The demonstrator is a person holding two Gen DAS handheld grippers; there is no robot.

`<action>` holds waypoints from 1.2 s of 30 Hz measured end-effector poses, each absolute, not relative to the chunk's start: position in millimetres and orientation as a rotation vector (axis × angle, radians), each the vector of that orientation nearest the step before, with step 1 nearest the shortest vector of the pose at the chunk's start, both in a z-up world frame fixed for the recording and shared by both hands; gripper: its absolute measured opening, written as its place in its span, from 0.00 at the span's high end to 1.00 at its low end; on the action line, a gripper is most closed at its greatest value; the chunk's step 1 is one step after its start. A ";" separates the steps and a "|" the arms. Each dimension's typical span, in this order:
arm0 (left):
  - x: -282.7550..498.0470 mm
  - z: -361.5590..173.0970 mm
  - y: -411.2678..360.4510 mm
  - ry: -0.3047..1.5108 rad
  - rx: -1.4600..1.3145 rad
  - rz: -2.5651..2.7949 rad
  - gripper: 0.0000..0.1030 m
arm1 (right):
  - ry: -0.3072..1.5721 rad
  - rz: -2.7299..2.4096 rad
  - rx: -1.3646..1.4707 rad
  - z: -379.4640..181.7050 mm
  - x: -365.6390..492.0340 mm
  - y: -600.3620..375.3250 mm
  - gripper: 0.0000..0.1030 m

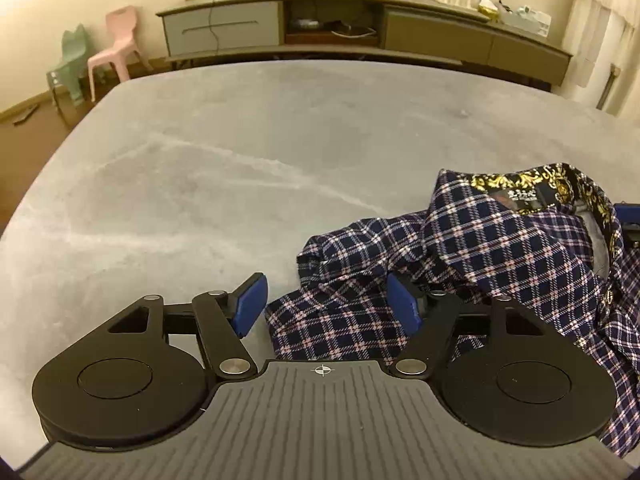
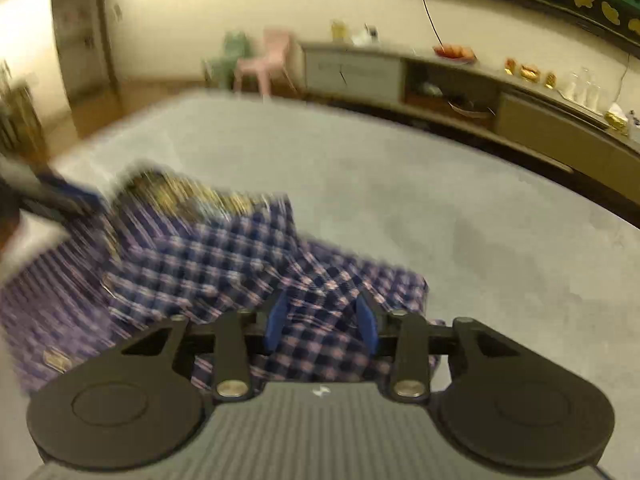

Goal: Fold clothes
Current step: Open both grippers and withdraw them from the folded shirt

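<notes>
A navy plaid shirt (image 1: pixel 472 256) with a gold-patterned collar lining lies crumpled on the grey table (image 1: pixel 240 168), at the right of the left wrist view. My left gripper (image 1: pixel 326 302) is open, its blue pads astride the shirt's near left edge, low over the cloth. In the blurred right wrist view the same shirt (image 2: pixel 224 264) fills the lower left. My right gripper (image 2: pixel 322 322) is open with its pads over a fold of the shirt. The left gripper (image 2: pixel 60 196) shows at the far left there. A blue part of the right gripper (image 1: pixel 628 216) peeks past the collar.
A long low sideboard (image 1: pixel 360 28) with bowls, glasses and ornaments stands beyond the table's far edge. A pink chair (image 1: pixel 116 46) and a green chair (image 1: pixel 68 64) stand on the floor at the back left. The table surface (image 2: pixel 460 208) stretches right of the shirt.
</notes>
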State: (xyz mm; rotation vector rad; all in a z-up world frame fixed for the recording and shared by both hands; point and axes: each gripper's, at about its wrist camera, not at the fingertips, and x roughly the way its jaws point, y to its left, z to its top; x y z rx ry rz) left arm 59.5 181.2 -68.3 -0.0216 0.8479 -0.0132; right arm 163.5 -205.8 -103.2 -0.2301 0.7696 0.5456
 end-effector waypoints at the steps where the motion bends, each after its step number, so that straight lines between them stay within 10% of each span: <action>1: 57.8 -65.2 180.7 0.836 -0.023 -0.013 0.38 | 0.785 0.514 -0.209 -102.5 165.6 -211.5 0.47; 26: 66.9 -52.8 176.6 0.764 -0.057 0.088 0.43 | 0.819 0.383 -0.197 -85.6 145.4 -221.3 0.52; 36: -13.8 -32.0 144.7 0.678 -0.134 -0.028 0.11 | 0.764 0.390 -0.182 -50.3 106.9 -220.9 0.52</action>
